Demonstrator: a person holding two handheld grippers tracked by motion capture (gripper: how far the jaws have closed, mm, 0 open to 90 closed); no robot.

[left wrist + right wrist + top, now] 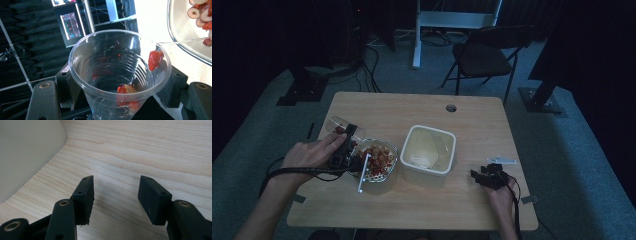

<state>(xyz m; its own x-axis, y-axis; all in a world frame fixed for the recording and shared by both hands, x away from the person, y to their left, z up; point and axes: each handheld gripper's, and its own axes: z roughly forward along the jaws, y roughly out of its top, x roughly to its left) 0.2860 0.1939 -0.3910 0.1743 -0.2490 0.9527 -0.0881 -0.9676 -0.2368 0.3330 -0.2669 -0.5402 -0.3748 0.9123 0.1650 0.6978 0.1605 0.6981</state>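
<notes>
Clear plastic is what the left gripper pinches: a ribbed cup, tipped over on its side at the near left of the table, its mouth aimed right at the glass bowl just beside it. Most of the red and pale cereal pieces already lie heaped in that bowl, so the pour looks close to done. In the left gripper view a few stragglers remain in the cup, one red piece clinging to the wall near the rim and another pair lodged lower down. To finish cleanly, the cup's lip should stay over the bowl's rim, and the tilt should steepen gently, perhaps with a light shake, so the stuck bits slide out without bouncing onto the wood. Squeezing harder would likely buckle the thin wall, so the hold is best left as it is. A white-handled utensil leans on the bowl's near edge and should not be knocked. The right gripper rests at the near right, jaws spread with only bare table between them, just right of the white square container.
</notes>
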